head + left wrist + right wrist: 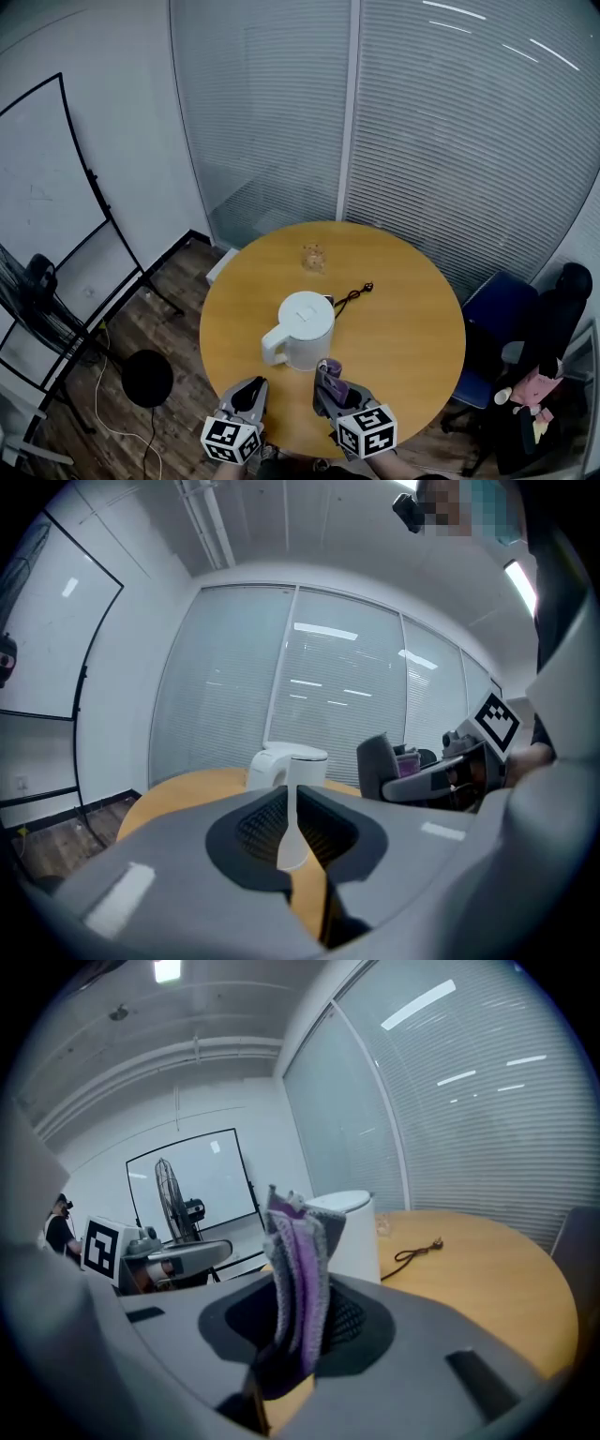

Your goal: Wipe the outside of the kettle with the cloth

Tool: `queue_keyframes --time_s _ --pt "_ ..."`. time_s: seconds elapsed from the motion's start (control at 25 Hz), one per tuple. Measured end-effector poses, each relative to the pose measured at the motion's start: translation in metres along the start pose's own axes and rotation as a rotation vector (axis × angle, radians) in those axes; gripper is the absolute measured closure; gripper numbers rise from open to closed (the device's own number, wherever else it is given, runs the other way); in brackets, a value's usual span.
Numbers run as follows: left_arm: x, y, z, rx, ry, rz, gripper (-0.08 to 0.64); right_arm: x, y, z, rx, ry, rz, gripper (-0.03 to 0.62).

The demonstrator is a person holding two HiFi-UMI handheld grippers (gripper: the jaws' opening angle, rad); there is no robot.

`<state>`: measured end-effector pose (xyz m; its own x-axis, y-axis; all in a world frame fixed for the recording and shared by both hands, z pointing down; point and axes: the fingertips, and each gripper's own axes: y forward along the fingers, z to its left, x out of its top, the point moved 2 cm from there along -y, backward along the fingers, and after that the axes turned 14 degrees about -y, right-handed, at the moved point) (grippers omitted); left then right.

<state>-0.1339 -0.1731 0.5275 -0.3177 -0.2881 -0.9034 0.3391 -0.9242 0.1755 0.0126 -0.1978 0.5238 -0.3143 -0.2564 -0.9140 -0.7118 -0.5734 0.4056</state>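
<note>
A white kettle [300, 330] with a side handle stands in the middle of the round wooden table [412, 319]; it also shows ahead in the left gripper view as the kettle [286, 766] and in the right gripper view as the kettle [352, 1232]. My right gripper [330, 382] hovers just in front of the kettle, shut on a purple and grey cloth [298, 1274] that stands up between its jaws. My left gripper [251, 392] sits at the table's near edge, left of the right one, shut with nothing in it.
A black power cord [352, 296] with plug lies on the table beyond the kettle, and a small clear object [313, 258] sits near the far edge. A whiteboard stand [56, 187] and fan [37, 291] stand on the left, chairs [525, 328] on the right.
</note>
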Motion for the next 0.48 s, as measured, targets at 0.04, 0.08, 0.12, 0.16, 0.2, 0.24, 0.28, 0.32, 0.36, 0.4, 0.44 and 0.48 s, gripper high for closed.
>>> queue_keyframes --time_s 0.04,0.08,0.12,0.16,0.2,0.24,0.28,0.32,0.36,0.4,0.44,0.48 --pt "0.003 0.003 0.004 -0.019 0.008 0.011 0.543 0.002 0.004 0.001 -0.019 0.002 -0.002 0.495" --pt "0.005 0.008 0.009 -0.038 0.016 0.023 0.537 0.005 0.008 0.002 -0.040 0.006 -0.005 0.495" --pt "0.008 0.012 0.014 -0.058 0.024 0.036 0.512 0.007 0.012 0.002 -0.062 0.010 -0.008 0.495" --pt "0.010 0.017 0.018 -0.077 0.029 0.048 0.467 0.009 0.017 0.003 -0.083 0.010 -0.008 0.495" --pt "0.012 0.022 0.022 -0.097 0.034 0.060 0.431 0.011 0.022 0.004 -0.103 0.008 -0.008 0.495" --pt "0.014 0.027 0.026 -0.120 0.039 0.072 0.422 0.013 0.027 0.005 -0.121 0.005 -0.007 0.495" --pt "0.016 0.032 0.029 -0.146 0.045 0.085 0.420 0.015 0.032 0.006 -0.138 0.001 -0.007 0.495" --pt "0.017 0.036 0.032 -0.172 0.055 0.098 0.412 0.018 0.037 0.008 -0.154 -0.002 -0.007 0.495" --pt "0.019 0.041 0.034 -0.197 0.065 0.111 0.401 0.020 0.041 0.009 -0.170 -0.006 -0.008 0.495" --pt "0.019 0.045 0.035 -0.221 0.075 0.123 0.387 0.023 0.045 0.010 -0.186 -0.012 -0.011 0.495" --pt "0.020 0.050 0.036 -0.244 0.083 0.135 0.373 0.025 0.049 0.011 -0.202 -0.017 -0.013 0.495" --pt "0.020 0.054 0.036 -0.270 0.093 0.147 0.358 0.028 0.052 0.012 -0.218 -0.023 -0.016 0.495"
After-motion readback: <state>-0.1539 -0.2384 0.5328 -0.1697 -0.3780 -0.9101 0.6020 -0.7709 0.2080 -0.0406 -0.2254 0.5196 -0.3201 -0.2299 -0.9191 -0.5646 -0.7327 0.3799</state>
